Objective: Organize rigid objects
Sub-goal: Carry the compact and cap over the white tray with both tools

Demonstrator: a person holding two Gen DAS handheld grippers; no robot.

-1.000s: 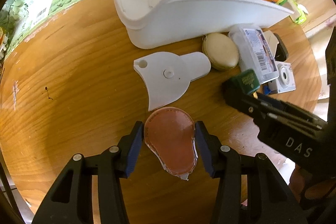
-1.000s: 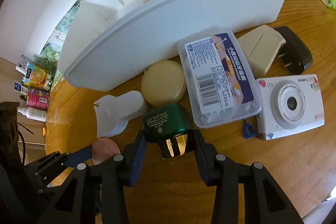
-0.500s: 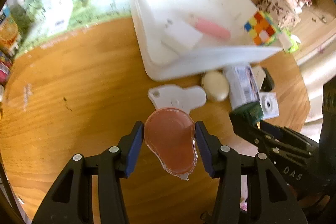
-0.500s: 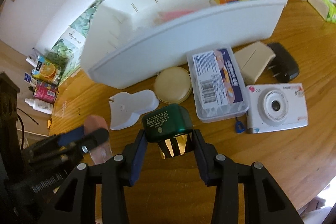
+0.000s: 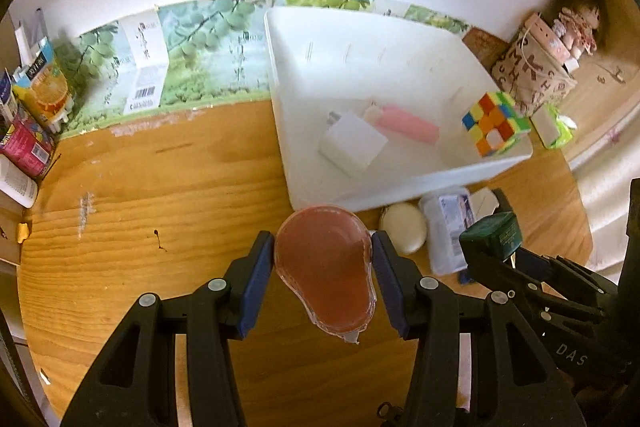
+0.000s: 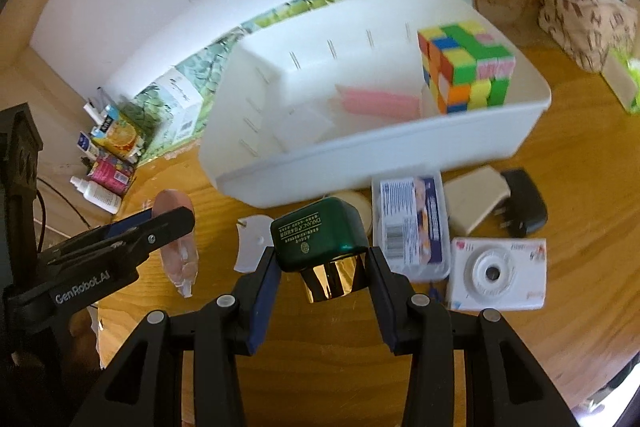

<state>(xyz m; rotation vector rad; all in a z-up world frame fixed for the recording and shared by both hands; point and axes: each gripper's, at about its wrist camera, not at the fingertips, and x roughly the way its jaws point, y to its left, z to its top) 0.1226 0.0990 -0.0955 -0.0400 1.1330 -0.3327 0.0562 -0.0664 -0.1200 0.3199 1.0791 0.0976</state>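
1. Left tongs (image 5: 323,269): clamped on a pink teardrop-shaped case (image 5: 325,271) in clear packaging, held clear above the wooden worktop (image 5: 160,207).
2. Right tongs (image 6: 325,265): clamped on a green bottle with a gold cap (image 6: 322,243), also held off the worktop, cap end toward the camera.
3. White bin (image 5: 400,187): stands at the back of the worktop; it contains a colour cube (image 5: 494,123), a pink tube (image 5: 404,123) and a white block (image 5: 352,143).
4. On the worktop in front of the bin: a round cream case (image 5: 403,233), a clear plastic box (image 6: 408,223), a white camera (image 6: 496,273), a beige block (image 6: 476,203) and a black plug adapter (image 6: 522,203).
5. A flat white plastic piece (image 6: 252,239) lies left of the green bottle.
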